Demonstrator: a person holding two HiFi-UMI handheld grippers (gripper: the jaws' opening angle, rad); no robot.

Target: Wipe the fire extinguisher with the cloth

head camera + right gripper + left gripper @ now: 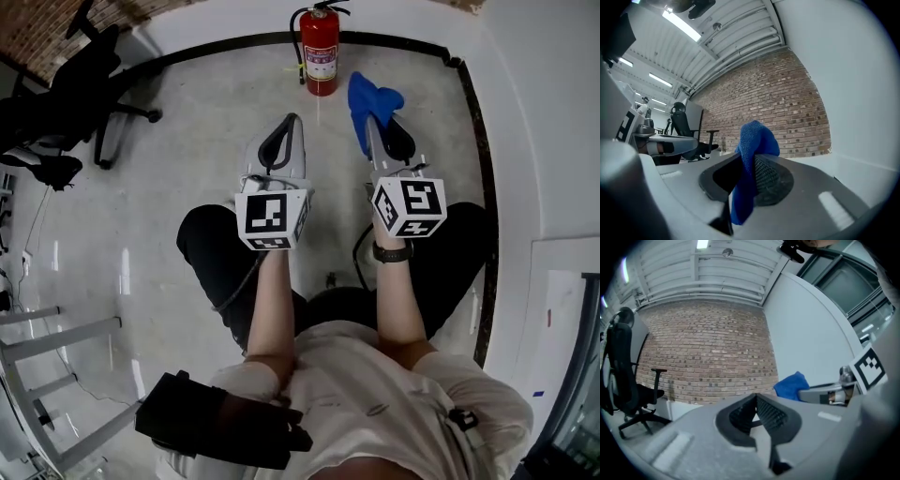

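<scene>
A red fire extinguisher (320, 53) stands upright on the floor against the far white wall. My right gripper (372, 131) is shut on a blue cloth (369, 106), which bunches above the jaw tips a short way right of the extinguisher and nearer to me. In the right gripper view the cloth (753, 140) hangs clamped between the jaws of the right gripper (749, 158). My left gripper (292, 122) is held level beside it, below the extinguisher, jaws shut on nothing. The left gripper view shows the left gripper (756, 397) closed and the cloth (791, 385) off to the right; the extinguisher is hidden there.
A black office chair (86, 89) stands at the far left near the brick wall (705, 352). A black baseboard (473, 141) runs along the white walls. A metal frame (56, 375) sits at lower left. The person's legs and lap fill the near floor.
</scene>
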